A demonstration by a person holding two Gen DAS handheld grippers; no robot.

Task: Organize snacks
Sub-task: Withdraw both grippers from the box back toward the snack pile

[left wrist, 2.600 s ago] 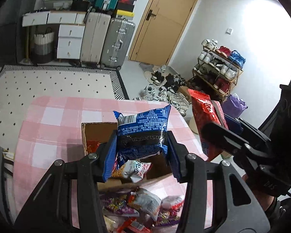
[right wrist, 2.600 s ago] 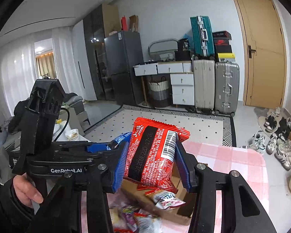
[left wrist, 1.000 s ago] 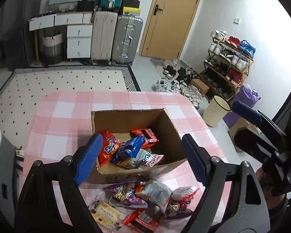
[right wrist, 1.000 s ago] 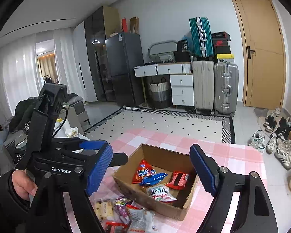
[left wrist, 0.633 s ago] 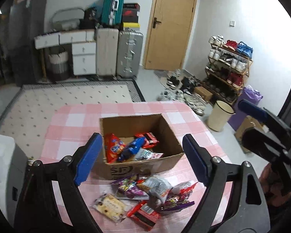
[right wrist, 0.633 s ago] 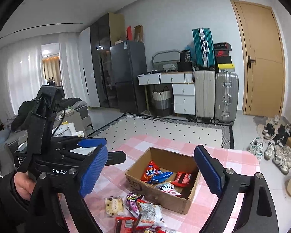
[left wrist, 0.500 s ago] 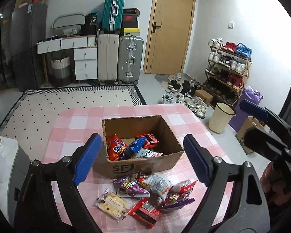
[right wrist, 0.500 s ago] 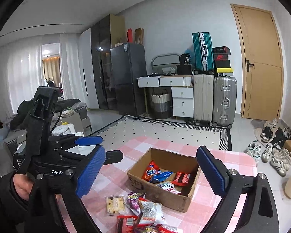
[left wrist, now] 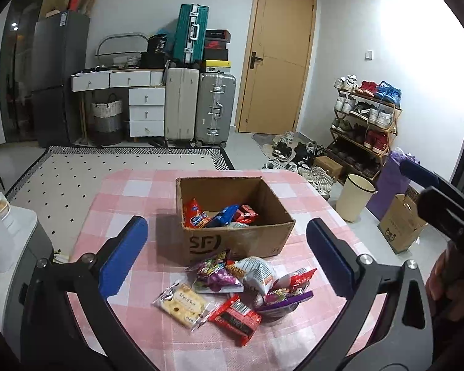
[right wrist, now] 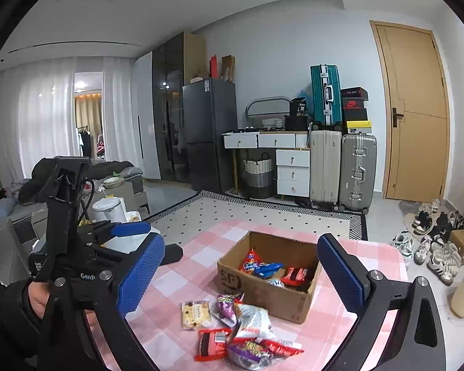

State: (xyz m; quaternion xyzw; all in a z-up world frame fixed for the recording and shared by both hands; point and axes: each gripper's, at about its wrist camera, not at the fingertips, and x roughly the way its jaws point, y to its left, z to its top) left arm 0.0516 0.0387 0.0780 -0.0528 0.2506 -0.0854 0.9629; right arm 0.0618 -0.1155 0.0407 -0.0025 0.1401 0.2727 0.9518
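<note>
A brown cardboard box [left wrist: 264, 238] [right wrist: 297, 301] stands open on the pink checked table [left wrist: 130, 198]. Inside lie a red packet [left wrist: 195, 216], a blue packet [left wrist: 227, 213] and another red packet [left wrist: 247, 213]. In front of the box lies a loose pile: a biscuit pack [left wrist: 182, 301], a purple bag [left wrist: 215, 273], a white bag [left wrist: 256, 270] and a red bar [left wrist: 235, 318]. My left gripper [left wrist: 225, 256] is open and empty, held high above the pile. My right gripper [right wrist: 241, 278] is open and empty, raised above the table to the right.
A white appliance [left wrist: 3, 232] stands left of the table. A cream bin [left wrist: 354, 198], a purple bag [left wrist: 389, 182] and a carton [left wrist: 402, 225] stand on the floor at the right. Suitcases [left wrist: 198, 105] and drawers line the far wall.
Both grippers let go of their packets, the blue and the red one, which now lie in the box. Both grippers opened wide and pulled up and back from the box.
</note>
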